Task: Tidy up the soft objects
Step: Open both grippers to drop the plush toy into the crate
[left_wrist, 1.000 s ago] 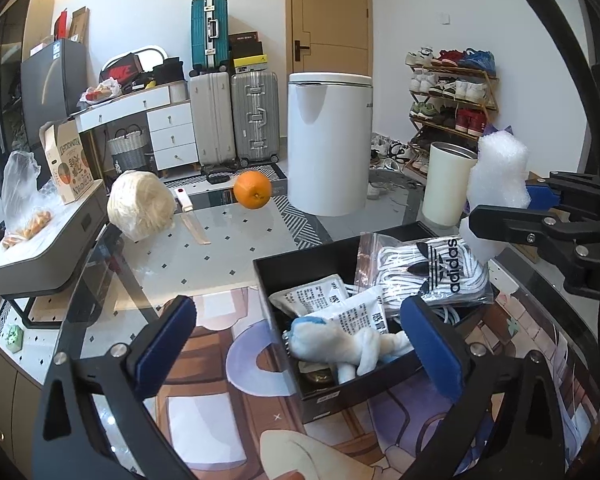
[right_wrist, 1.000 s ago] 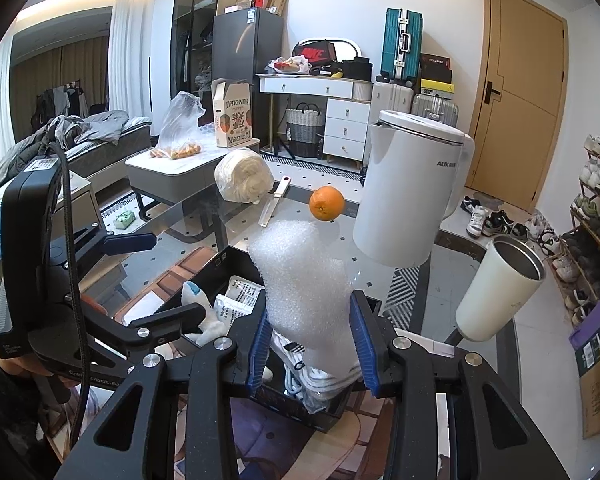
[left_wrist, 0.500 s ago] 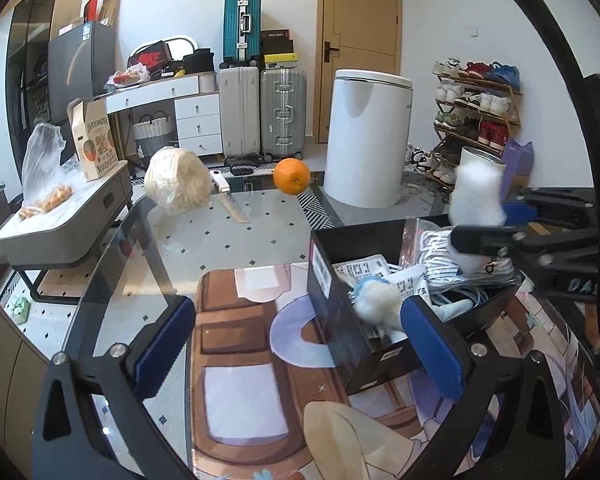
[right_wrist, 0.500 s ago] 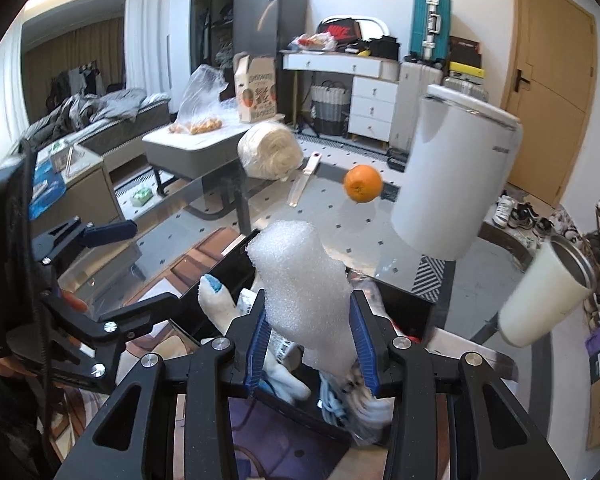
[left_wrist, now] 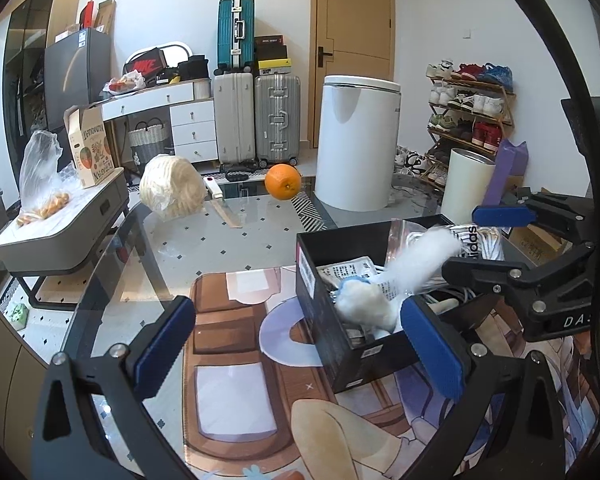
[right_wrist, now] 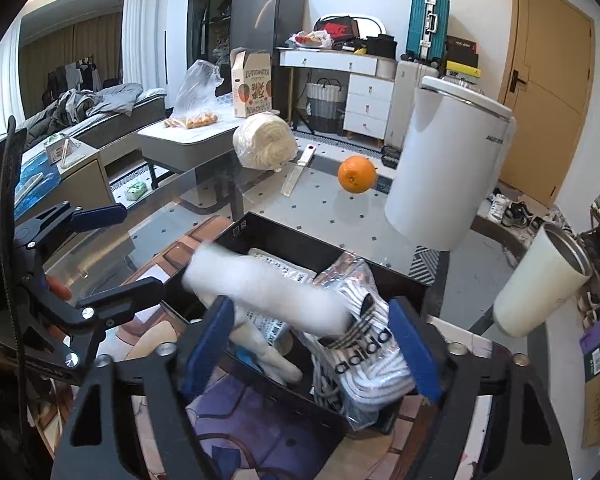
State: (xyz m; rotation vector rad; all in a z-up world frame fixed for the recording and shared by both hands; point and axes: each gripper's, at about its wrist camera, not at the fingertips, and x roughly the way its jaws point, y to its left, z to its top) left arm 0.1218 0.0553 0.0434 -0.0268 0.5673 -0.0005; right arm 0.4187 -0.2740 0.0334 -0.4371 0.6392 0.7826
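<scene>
Just now opening: right gripper (right_wrist: 312, 344), blue pads parting over the black box (right_wrist: 380, 272), with the blurred white roll of foam wrap (right_wrist: 260, 280) between and above them, touched by neither pad. Lying slantwise across the box, that roll, one end toward the box's left wall, the other over the bagged white Adidas laces (right_wrist: 364, 344). Under it, printed paper packets (right_wrist: 276, 324) and a white plush toy (left_wrist: 364, 304) with a blue patch. Spread wide and empty, left gripper (left_wrist: 300, 352), low over the illustrated mat (left_wrist: 236, 392) near the glass tabletop's front edge, right pad just beside the box's near corner. Toward the far edge, well apart from the box: orange (left_wrist: 283, 182), bundle of pale noodles (left_wrist: 172, 188) in plastic, knife (left_wrist: 224, 208).
</scene>
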